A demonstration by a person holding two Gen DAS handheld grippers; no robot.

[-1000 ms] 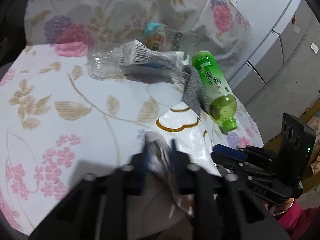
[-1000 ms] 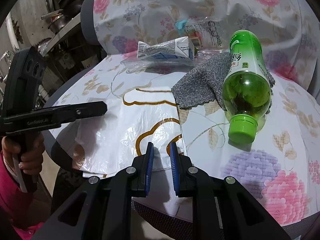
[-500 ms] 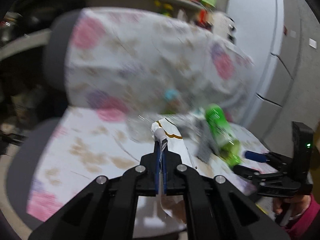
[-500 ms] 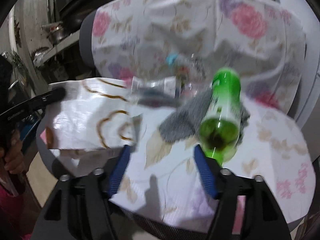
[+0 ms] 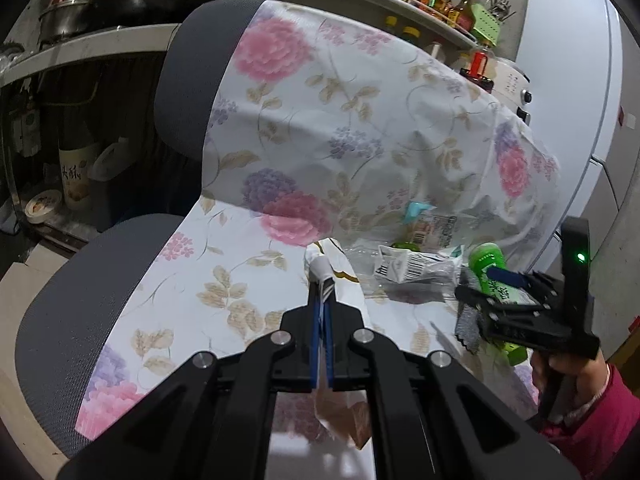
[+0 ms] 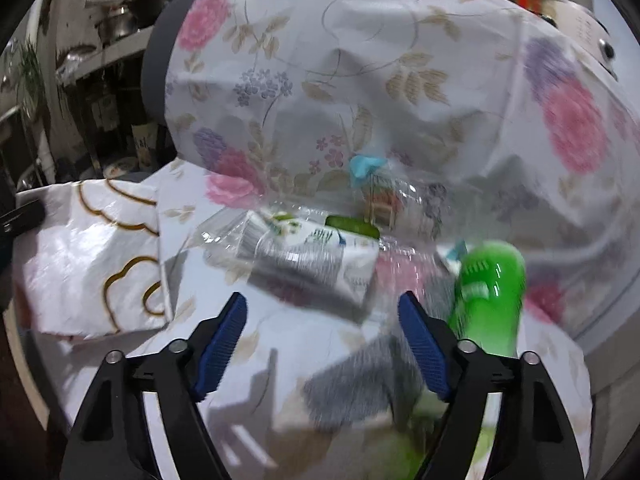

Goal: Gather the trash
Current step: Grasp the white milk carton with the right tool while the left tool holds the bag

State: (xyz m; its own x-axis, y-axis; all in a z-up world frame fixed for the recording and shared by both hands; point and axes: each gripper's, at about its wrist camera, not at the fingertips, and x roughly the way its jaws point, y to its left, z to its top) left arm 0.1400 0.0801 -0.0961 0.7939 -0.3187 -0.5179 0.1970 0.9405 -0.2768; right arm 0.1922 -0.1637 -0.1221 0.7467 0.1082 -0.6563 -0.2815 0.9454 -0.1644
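Floral-covered chair [image 5: 240, 264] holds all the trash: left tool [image 5: 320, 312] clamps the bag [image 6: 96, 256], right tool [image 6: 322, 340] spread wide toward carton [image 6: 316, 260] and bottle [image 6: 488, 296], nothing bagged.

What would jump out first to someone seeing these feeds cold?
Probably the floral cloth draped over the chair's seat and back, filling both views. Next, the white plastic bag with gold outlines, pinched in the shut left gripper and lifted at the seat's left side. Then the bright green bottle lying right of a crumpled carton, with the open right gripper hovering just in front of both.
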